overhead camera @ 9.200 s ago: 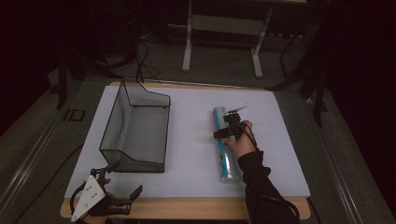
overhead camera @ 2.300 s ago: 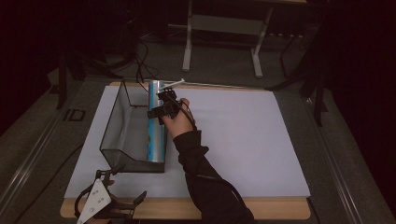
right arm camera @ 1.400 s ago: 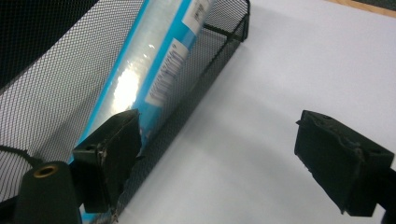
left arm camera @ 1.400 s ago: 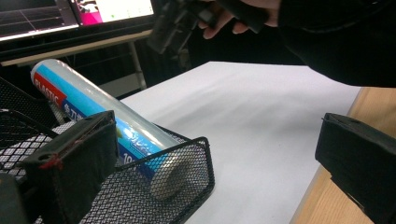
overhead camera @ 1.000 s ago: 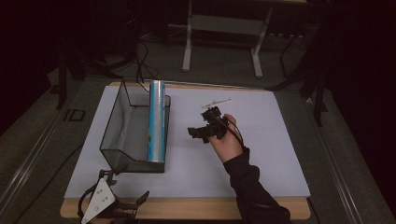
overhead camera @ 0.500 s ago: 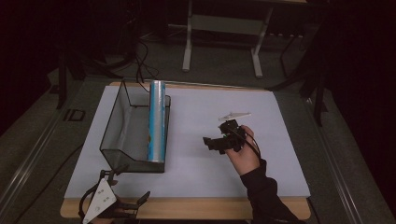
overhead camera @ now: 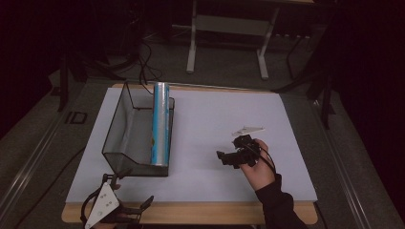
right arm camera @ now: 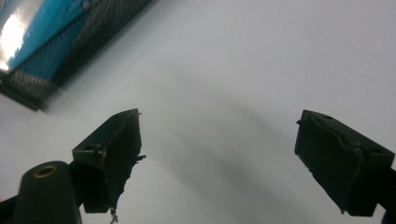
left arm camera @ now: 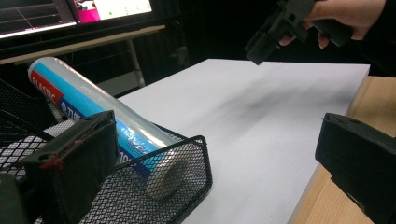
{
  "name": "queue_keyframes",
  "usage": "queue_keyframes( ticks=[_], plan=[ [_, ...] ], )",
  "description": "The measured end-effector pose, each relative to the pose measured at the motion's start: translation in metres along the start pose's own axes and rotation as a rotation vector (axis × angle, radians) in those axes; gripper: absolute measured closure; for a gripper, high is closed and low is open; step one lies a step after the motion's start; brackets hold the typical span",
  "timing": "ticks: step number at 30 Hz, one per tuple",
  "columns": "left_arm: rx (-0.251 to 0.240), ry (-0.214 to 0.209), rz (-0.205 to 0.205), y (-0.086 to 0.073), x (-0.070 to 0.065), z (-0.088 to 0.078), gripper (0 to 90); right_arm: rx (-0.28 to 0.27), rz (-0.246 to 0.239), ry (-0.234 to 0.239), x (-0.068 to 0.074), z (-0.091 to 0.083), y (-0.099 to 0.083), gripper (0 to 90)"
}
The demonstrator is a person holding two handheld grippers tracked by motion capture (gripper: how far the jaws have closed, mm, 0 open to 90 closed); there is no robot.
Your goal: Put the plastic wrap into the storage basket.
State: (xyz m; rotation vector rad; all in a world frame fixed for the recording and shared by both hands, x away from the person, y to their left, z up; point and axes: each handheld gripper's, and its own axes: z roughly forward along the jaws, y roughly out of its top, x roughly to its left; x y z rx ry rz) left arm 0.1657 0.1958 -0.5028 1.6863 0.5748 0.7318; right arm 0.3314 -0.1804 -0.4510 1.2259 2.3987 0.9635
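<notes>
Plastic wrap roll (overhead camera: 161,125) is seen lying inside the black mesh basket (overhead camera: 125,143), leaned along the basket's right wall with its far end raised above the rim and its near end down at the basket's front corner. The placing step is judged to be done: the right gripper (overhead camera: 228,158) is held over the white mat (overhead camera: 210,119) well to the right of the basket, its jaws spread wide with nothing between them, as is shown in the right gripper view (right arm camera: 215,163). The left gripper (overhead camera: 128,202) is held just in front of the basket's near corner, at the table's front edge; its jaws too are spread apart and empty in the left gripper view (left arm camera: 219,168). No further carrying seems to be called for; at most, the roll could be settled flat into the basket, for which the raised end would have to be pinched and lowered. On the roll's label, "PLASTIC" can be read in white on a red patch against a blue band; smaller characters beneath it are too small to be made out
</notes>
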Motion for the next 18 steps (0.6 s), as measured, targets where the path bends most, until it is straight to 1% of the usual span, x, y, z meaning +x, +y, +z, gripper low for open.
queue_keyframes(
  ticks=[2, 6, 7, 11, 18],
  plan=[
    [-0.001, -0.004, -0.001, 0.0, 0.0, 0.0, 0.1, 0.001, -0.004, -0.015, -0.002, 0.002, -0.005, 14.3],
    [0.0, -0.005, 0.004, 0.0, 0.0, 0.0, 0.1, -0.003, -0.007, -0.025, -0.005, 0.007, -0.009, 13.6],
    [-0.001, -0.004, 0.003, 0.0, 0.0, -0.001, 0.1, 0.01, -0.016, -0.034, -0.003, 0.012, -0.011, 13.7],
    [-0.002, -0.003, 0.0, 0.0, 0.001, -0.001, 0.1, 0.042, -0.034, -0.028, 0.0, 0.019, -0.014, 13.7],
    [0.001, -0.006, 0.005, 0.0, 0.0, -0.001, 0.1, 0.049, -0.033, -0.032, -0.003, 0.02, -0.015, 13.8]
  ],
)
